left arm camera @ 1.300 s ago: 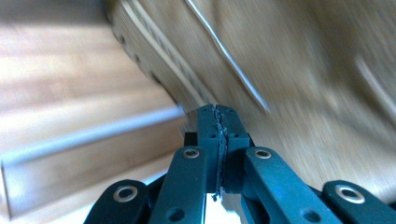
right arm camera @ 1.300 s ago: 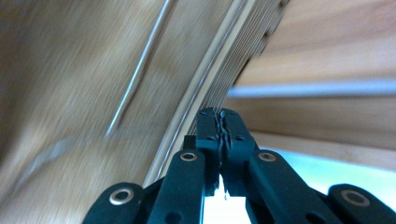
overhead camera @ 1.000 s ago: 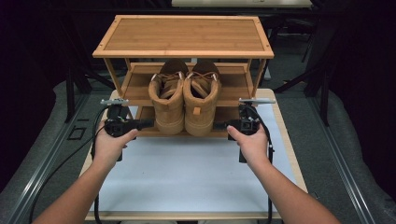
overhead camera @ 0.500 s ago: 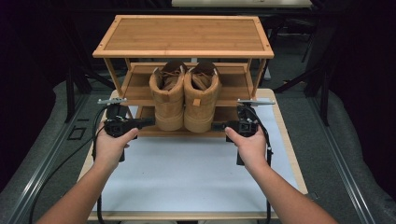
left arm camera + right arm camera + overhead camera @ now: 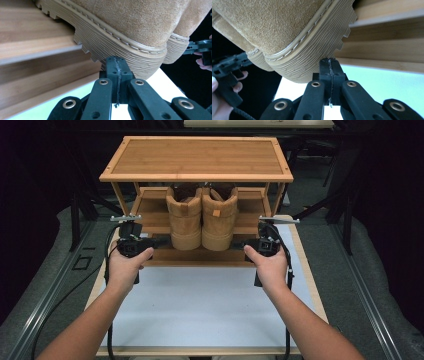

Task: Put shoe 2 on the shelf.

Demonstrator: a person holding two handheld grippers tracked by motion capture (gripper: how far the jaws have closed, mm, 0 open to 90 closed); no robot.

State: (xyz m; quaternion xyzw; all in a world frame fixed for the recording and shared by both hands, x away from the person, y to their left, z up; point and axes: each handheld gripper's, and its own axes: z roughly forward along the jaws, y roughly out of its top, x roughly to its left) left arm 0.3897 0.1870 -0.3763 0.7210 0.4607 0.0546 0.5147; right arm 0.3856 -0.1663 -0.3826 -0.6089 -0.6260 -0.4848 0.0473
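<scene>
- Already, pair of boots (image 5: 202, 218) sat heels-out on the rack's (image 5: 196, 158) middle shelf, soles overhanging its edge.
- Left gripper (image 5: 161, 241) and right gripper (image 5: 239, 243): jaws fully closed, holding nothing, tips pressed against the soles.
- Remaining, likely: nudge boots fully in.

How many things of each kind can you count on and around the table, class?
Tan boots: 2 (left boot, right boot)
Wooden shoe rack: 1
Hand-held grippers: 2 (left hand-held gripper, right hand-held gripper)
Total: 5
</scene>
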